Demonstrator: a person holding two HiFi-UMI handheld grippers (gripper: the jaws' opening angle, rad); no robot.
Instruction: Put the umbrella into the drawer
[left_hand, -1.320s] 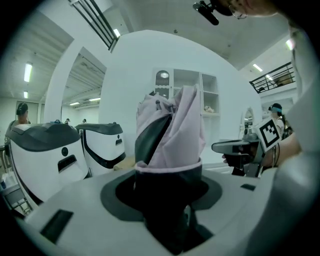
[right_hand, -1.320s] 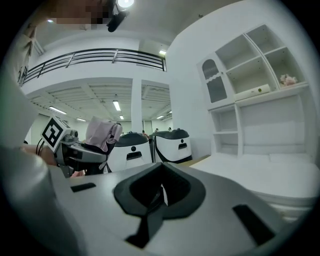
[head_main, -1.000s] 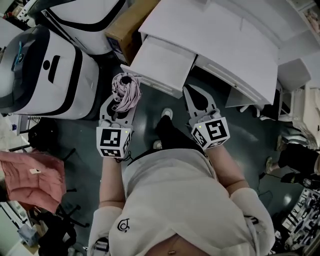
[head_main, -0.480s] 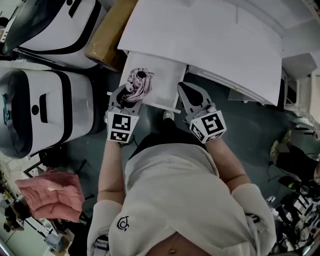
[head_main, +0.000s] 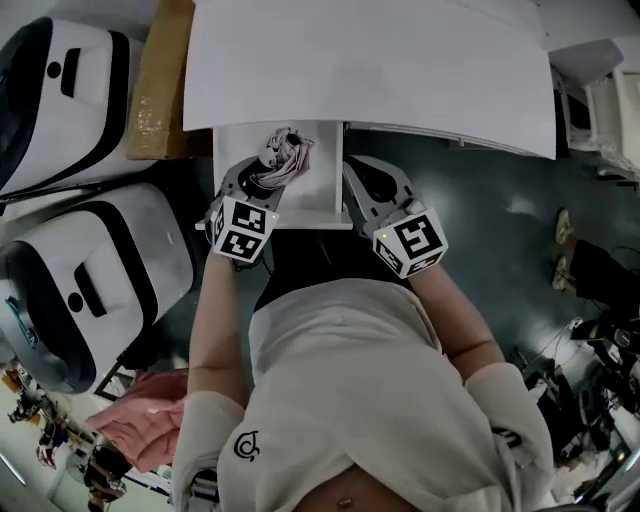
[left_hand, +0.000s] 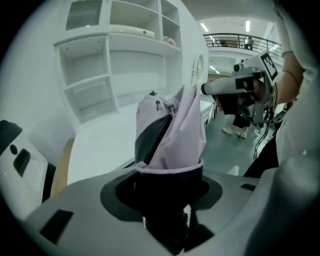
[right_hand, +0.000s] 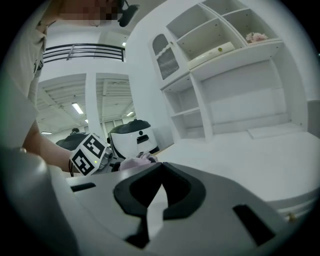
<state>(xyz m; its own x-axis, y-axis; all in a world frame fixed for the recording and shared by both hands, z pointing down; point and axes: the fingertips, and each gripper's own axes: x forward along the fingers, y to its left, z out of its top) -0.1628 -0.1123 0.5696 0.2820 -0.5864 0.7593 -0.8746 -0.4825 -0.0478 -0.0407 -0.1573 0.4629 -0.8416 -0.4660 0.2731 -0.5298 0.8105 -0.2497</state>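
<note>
Head view: the left gripper holds the folded pink umbrella over the open white drawer, which juts out from under the desk at 12 o'clock of the person. The right gripper hangs at 3 o'clock of the umbrella, by the drawer's edge.

Left gripper view: the jaws are clamped part-way on the umbrella's dark lower end, and the pale canopy rises toward 12 o'clock. It looks light. The loose fabric is probably soft and slippery, so the stiff core where it is now gripped seems the best hold.

Right gripper view: the jaws of the right gripper meet with nothing between them. The umbrella shows at 10 o'clock.
</note>
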